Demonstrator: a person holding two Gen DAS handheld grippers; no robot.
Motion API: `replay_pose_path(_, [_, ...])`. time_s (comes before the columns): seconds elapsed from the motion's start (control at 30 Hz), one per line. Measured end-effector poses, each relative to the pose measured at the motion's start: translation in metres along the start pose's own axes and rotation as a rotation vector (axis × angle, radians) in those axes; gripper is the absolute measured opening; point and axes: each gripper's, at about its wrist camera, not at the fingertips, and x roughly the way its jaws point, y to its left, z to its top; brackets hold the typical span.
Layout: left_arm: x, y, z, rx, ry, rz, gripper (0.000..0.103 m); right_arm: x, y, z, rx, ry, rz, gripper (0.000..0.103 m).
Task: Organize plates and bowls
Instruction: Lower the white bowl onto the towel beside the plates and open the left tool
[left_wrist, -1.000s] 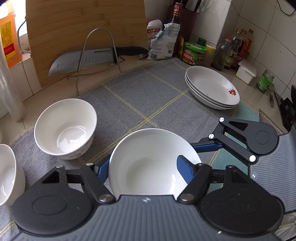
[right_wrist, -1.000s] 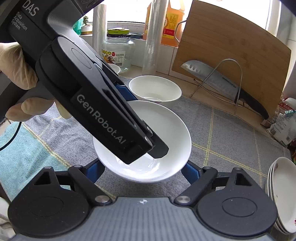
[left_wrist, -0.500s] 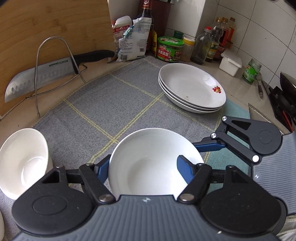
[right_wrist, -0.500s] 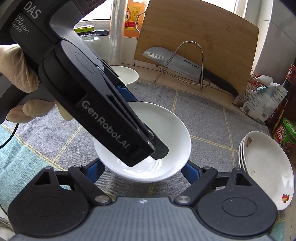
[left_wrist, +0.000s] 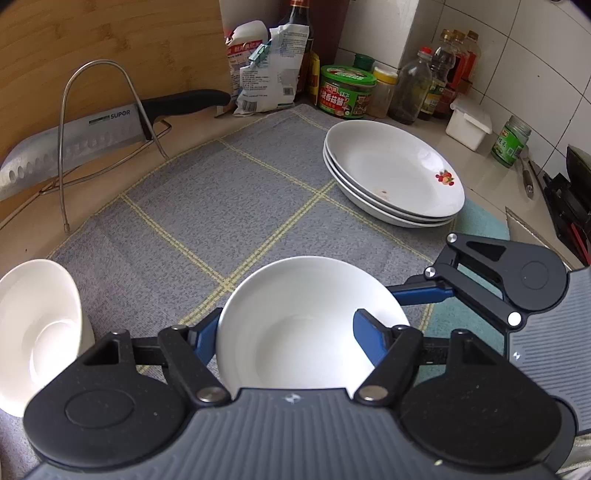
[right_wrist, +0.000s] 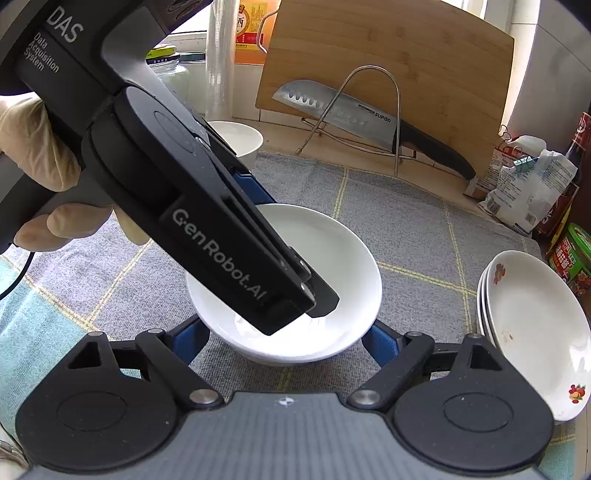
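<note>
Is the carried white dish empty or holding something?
Empty. The white dish shows a bare glossy interior in the left wrist view, and only the left hand-held gripper reaches over it in the right.

bright daylight, sharp (edges bowed)

black left gripper (right_wrist: 291, 295) marked "genrobot.ai", blue fingers (left_wrist: 367, 338), silver screws, pale glove (right_wrist: 40, 147).

Bowl (left_wrist: 295, 325) on mat (left_wrist: 229, 199); stacked plates (left_wrist: 395, 173) far right.
</note>
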Motion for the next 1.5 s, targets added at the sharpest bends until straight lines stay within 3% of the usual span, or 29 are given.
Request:
replay_pose_path(0.63, [0.001, 0.006, -0.002, -0.020, -0.016, -0.001, 0.074, 0.006, 0.000, 0.002, 0.018, 0.009, 0.002, 0.092])
replay_pose_path(0.7, [0.002, 0.007, -0.004, -0.021, -0.026, -0.008, 0.082, 0.007, 0.001, 0.003, 0.004, 0.004, -0.001, 0.094])
replay_pose_path(0.73, [0.000, 0.007, -0.006, -0.021, -0.037, -0.006, 0.092, 0.006, 0.002, 0.003, 0.002, -0.002, -0.001, 0.096])
replay_pose_path(0.77, [-0.002, 0.006, -0.008, -0.020, -0.053, 0.003, 0.095, 0.005, 0.001, 0.004, 0.006, -0.008, -0.001, 0.102])
replay_pose_path(1.13, [-0.052, 0.015, -0.034, -0.047, -0.230, 0.146, 0.100, -0.010, 0.007, 0.006, 0.027, -0.005, -0.042, 0.103])
replay_pose_path(1.33, [-0.079, 0.015, -0.061, -0.091, -0.274, 0.262, 0.100, -0.022, 0.021, 0.015, 0.018, -0.009, -0.107, 0.103])
replay_pose_path(1.5, [-0.091, 0.014, -0.078, -0.161, -0.296, 0.375, 0.100, -0.029, 0.019, 0.022, 0.003, -0.024, -0.058, 0.103])
